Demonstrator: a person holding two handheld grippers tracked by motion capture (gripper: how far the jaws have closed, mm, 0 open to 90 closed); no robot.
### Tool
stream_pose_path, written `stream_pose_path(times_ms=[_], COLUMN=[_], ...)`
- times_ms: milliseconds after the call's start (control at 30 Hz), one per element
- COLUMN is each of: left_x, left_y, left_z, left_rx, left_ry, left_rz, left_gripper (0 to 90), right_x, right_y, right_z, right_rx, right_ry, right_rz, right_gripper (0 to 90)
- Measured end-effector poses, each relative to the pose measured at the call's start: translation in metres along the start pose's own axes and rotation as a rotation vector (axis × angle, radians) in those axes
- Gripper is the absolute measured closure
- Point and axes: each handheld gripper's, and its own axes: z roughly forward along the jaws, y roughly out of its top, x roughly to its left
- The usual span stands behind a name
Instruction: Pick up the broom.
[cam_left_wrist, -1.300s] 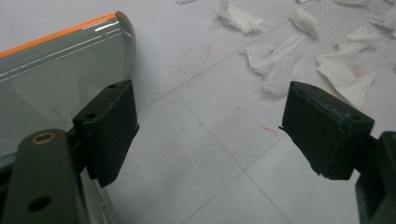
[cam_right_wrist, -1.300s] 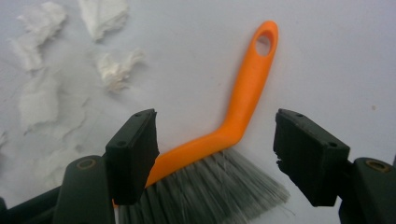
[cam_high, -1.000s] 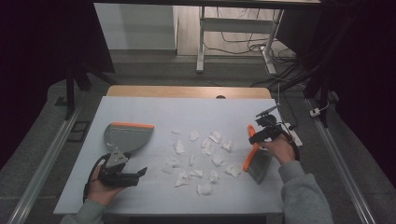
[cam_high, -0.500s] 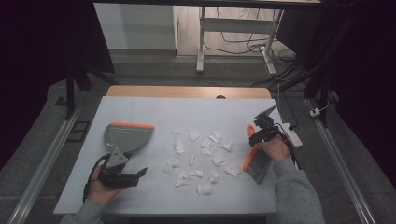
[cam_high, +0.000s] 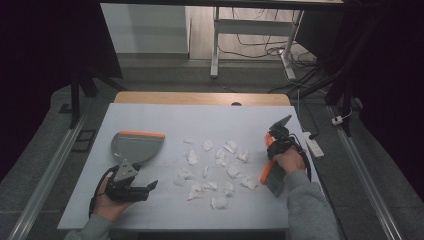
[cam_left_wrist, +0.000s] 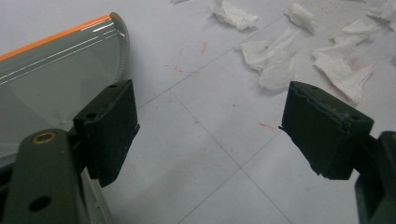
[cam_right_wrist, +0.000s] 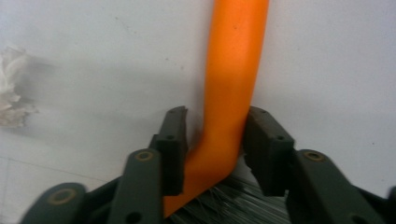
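- Brush handle (cam_right_wrist: 233, 79) sits between my right gripper's (cam_right_wrist: 215, 140) two black jaws; it is orange, and both pads lie against it low down, where it bends into the grey bristles (cam_right_wrist: 233, 205).
- Those right jaws have just been closing, and the handle is what they closed onto.
- From the high view, my right gripper (cam_high: 278, 141) stands near the table's right edge, with the hand brush (cam_high: 272, 175) lying on the white table (cam_high: 165, 120) and its bristle end pointing towards me.
- My left gripper (cam_left_wrist: 210, 135) has its jaws wide apart, with bare table between them and nothing gripped.
- My left gripper (cam_high: 131, 185) rests near the front left of the table in the high view, just on my side of the dustpan (cam_high: 134, 146).
- That dustpan is grey with an orange lip (cam_left_wrist: 56, 35); in the left gripper view its pan lies just beside the left-hand jaw, though I cannot tell whether they touch.
- Crumpled scraps of white tissue (cam_high: 215, 167) lie scattered across the middle of the table, between dustpan and brush.
- Several of those scraps (cam_left_wrist: 280, 60) lie ahead of my open left jaws, apart from them.
- One scrap (cam_right_wrist: 11, 88) lies on the table off to the side of the brush handle, well clear of my right jaws.
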Motion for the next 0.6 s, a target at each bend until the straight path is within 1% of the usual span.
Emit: stream_pose_path(times_ms=[33, 133, 167, 200, 233, 333, 367, 433, 467, 567, 600], left_x=[-0.001, -0.002, -0.002, -0.002, -0.001, -0.001, -0.001, -0.001, -0.001, 0.001, 0.001], left_y=[0.000, 0.000, -0.001, -0.001, -0.001, -0.001, -0.001, -0.001, -0.001, -0.001, -0.001], left_z=[-0.001, -0.001, -0.001, -0.001, -0.001, -0.001, -0.001, -0.001, 0.000, 0.000, 0.000], left_rx=[-0.002, 0.000, 0.000, 0.001, 0.002, 0.003, 0.004, 0.003, 0.001, 0.000, 0.000], left_ry=[0.001, 0.004, 0.006, 0.009, 0.010, 0.013, 0.014, 0.015, 0.014, 0.016, 0.016], left_rz=[0.002, 0.005, 0.006, 0.006, 0.004, 0.003, 0.005, 0.005, 0.004, 0.000, -0.001], left_gripper=[19.7, 19.6, 19.6, 19.6, 19.6, 19.7, 19.7, 19.7, 19.8, 20.0, 20.0], right_x=[0.000, -0.002, -0.002, -0.002, -0.003, -0.002, -0.002, -0.003, -0.008, -0.016, -0.019], right_y=[-0.001, -0.003, -0.003, -0.004, -0.005, -0.008, -0.008, -0.008, -0.008, -0.010, -0.012], right_z=[0.000, 0.000, 0.000, 0.000, 0.000, 0.000, -0.001, -0.001, -0.001, -0.003, -0.003], right_rx=[-0.008, -0.029, -0.029, -0.034, -0.044, -0.059, -0.059, -0.067, -0.066, -0.071, -0.074], right_ry=[0.000, 0.006, 0.006, 0.012, 0.017, 0.011, 0.015, 0.020, 0.054, 0.086, 0.105], right_rz=[0.011, -0.032, -0.032, -0.051, -0.049, -0.064, -0.085, -0.089, -0.123, -0.136, -0.138], right_gripper=[64.2, 70.1, 70.1, 70.3, 70.4, 70.6, 70.7, 70.8, 70.8, 70.8, 70.8])
